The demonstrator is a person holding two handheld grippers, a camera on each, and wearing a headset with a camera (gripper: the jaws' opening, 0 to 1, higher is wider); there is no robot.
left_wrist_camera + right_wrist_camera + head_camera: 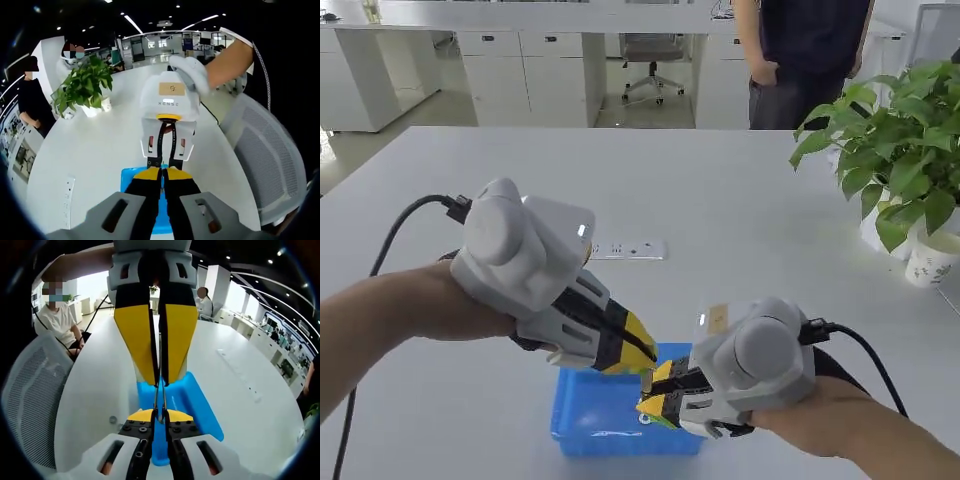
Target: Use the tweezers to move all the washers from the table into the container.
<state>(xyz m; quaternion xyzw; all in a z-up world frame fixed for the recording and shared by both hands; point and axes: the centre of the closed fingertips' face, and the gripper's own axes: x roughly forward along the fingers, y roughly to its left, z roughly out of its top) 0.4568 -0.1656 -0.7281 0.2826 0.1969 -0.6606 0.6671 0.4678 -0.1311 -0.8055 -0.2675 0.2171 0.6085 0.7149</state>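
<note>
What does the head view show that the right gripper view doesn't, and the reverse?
Head view, not the other: the hand holding the right gripper, and a wheeled chair beyond the table. Right gripper view, not the head: a washer on the table beside the container, a seated person, and the tweezers plainly between both grippers' shut jaws. Both: the blue container, the left gripper, a power strip.

Left gripper (642,357) and right gripper (652,396) meet nose to nose over the blue container (592,422) on the white table (720,190) — thin tweezers (646,379) between their tips, potted plant (900,150) off right.
</note>
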